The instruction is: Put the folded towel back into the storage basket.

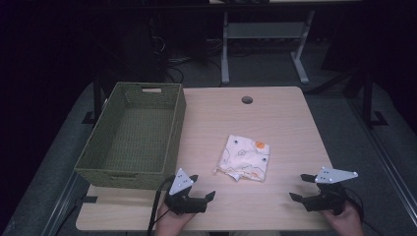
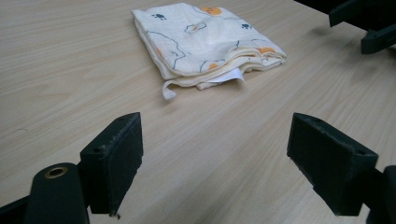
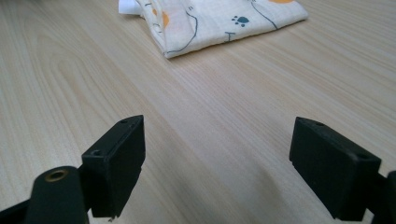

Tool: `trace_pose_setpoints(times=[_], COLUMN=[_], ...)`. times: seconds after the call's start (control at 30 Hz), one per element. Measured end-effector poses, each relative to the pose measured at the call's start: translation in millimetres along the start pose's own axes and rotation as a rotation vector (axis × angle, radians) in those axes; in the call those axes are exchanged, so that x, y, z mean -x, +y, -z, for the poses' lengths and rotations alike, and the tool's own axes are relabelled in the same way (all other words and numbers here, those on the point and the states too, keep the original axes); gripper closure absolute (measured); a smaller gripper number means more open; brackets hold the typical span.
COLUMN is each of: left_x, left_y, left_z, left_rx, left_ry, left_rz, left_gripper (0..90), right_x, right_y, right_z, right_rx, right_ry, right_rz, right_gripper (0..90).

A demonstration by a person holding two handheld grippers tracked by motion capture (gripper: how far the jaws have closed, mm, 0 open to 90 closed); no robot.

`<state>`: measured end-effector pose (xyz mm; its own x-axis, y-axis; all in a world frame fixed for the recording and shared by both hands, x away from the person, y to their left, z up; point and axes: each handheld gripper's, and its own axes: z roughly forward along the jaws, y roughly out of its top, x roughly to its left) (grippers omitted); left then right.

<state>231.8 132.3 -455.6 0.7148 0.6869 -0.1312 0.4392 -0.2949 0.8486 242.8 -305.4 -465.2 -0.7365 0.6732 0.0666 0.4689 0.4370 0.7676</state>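
Left gripper [image 1: 201,187] low over the table's near edge, jaws spread wide, nothing between them. Right gripper [image 1: 301,187] likewise near the front edge, toward the right corner, jaws wide apart and empty.

Folded cloth [image 1: 244,158] lies flat on the table [image 1: 285,123], roughly mid-way across, a little toward the near half. It sits forward of both grippers and between them: ahead and to the right of the left one, ahead and to the left of the right one. Left gripper looks the nearer of the two, but not by much. Cloth apart from both; no contact.

Cloth is close to square, turned slightly so its corners point at the edges; no strong long axis. The near left corner is ragged, with loose layers and a small tab sticking out, seen plainly from the left gripper view [image 2: 205,39]. From the right gripper view [image 3: 219,21] the facing edge is a cleaner fold.

Material: thin, soft, cream fabric, crinkled weave, printed with orange patches, dark outlines and paw marks. Several layers stacked. Likely to sag and unfold if lifted by one corner.

Woven green basket [image 1: 133,135], rectangular, sits along the left edge. Table is pale wood grain, smooth.
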Motion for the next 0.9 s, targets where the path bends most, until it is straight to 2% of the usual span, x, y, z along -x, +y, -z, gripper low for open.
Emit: trace_pose_setpoints(times=[0.23,0.33,0.5,0.6,0.9], left_x=[2.5,4.1,4.3,6.1,8.0], left_y=[0.5,2.4,6.0,10.7,25.9], left_z=[-3.4,-3.3,-3.4,-3.8,-5.9], left_rx=[-0.007,-0.006,0.01,0.006,0.011], left_ry=[-0.013,-0.01,-0.018,-0.02,-0.039], left_rz=[-0.003,-0.02,-0.011,-0.035,-0.06], left_gripper=[18.7,18.8,18.9,19.0,19.5], right_x=[1.5,3.9,5.8,6.0,7.2], right_y=[-0.1,0.3,0.2,1.4,1.9], right_z=[-2.0,-0.3,-0.2,0.0,-0.3], right_rx=[-0.011,0.004,0.003,0.003,0.006], right_ry=[0.008,0.01,0.007,0.0,-0.003], right_rz=[0.008,-0.003,-0.011,-0.01,-0.018], right_gripper=[18.0,18.0,18.0,18.1,18.0])
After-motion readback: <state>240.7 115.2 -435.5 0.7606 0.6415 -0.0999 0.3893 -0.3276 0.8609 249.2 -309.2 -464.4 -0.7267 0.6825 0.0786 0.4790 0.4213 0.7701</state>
